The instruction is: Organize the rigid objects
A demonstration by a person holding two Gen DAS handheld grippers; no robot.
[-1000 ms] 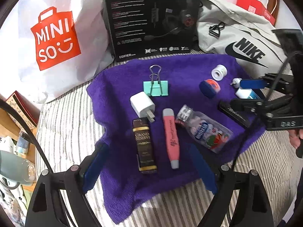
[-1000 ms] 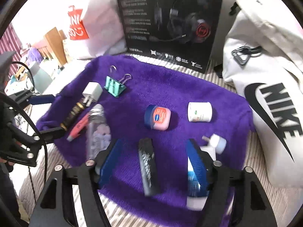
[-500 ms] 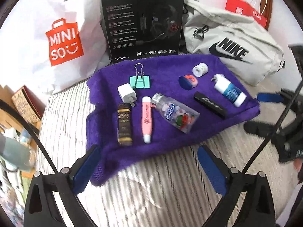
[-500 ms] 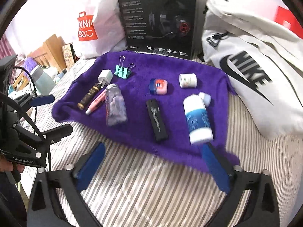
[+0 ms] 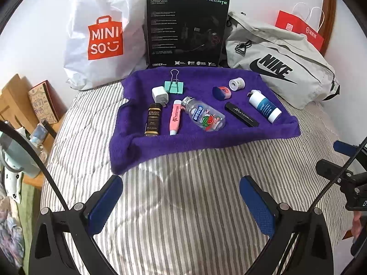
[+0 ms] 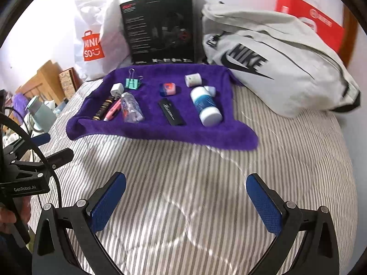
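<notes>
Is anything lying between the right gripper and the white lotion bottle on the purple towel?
Nothing visible does. The open right gripper faces bare striped bedding, then the purple towel edge, then the lotion bottle.

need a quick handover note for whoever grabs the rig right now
Left tool: open, empty, over the striped bedding, short of the purple towel.
Right tool: open, empty, likewise short of it.
On the towel: binder clip, white charger, dark Grand Reserve bar, pink pen, clear bottle, black Horizon stick, white pump bottle, blue-pink jar, small white jar.
Done: items lie in rough rows.
Left: cannot tell.
</notes>
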